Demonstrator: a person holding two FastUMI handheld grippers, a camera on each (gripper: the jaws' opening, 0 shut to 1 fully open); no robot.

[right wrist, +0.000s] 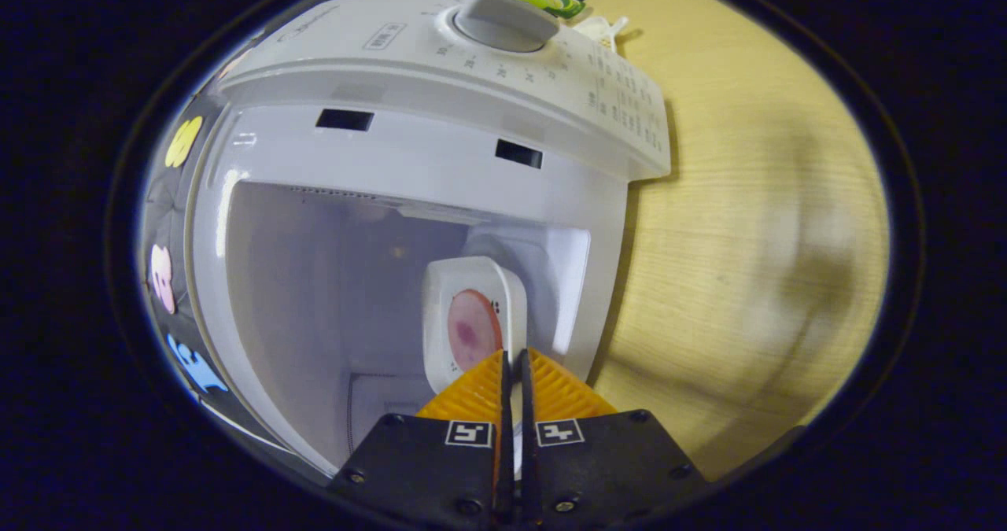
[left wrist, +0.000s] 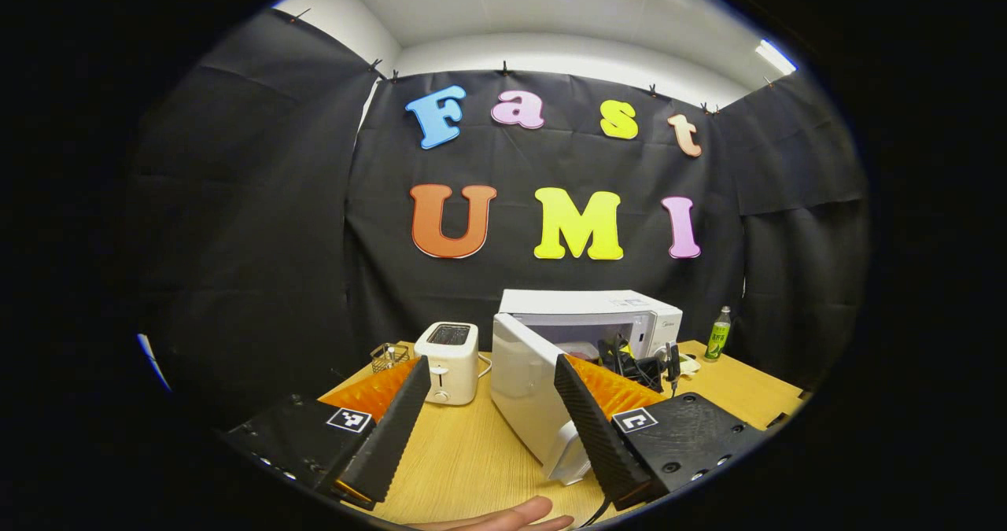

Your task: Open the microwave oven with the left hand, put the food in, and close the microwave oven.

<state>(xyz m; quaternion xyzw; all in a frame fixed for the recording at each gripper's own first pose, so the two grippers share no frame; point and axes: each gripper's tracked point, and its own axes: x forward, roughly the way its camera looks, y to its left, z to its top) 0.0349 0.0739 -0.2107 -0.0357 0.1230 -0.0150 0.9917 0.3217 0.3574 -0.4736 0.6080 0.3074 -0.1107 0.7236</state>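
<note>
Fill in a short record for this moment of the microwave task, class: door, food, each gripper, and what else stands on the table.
Microwave door: swung open.
Food: white plate with a pink slice, held on edge inside the microwave.
Right gripper: shut on the plate's rim, reaching into the cavity.
Left gripper: open, holding nothing, back from the door.
Table: toaster, green bottle, small wire basket.

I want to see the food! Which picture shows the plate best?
The right gripper view: the white plate with pink food is close up, pinched by the right gripper inside the microwave. The left gripper view shows only a pink bit past the open door.
</note>
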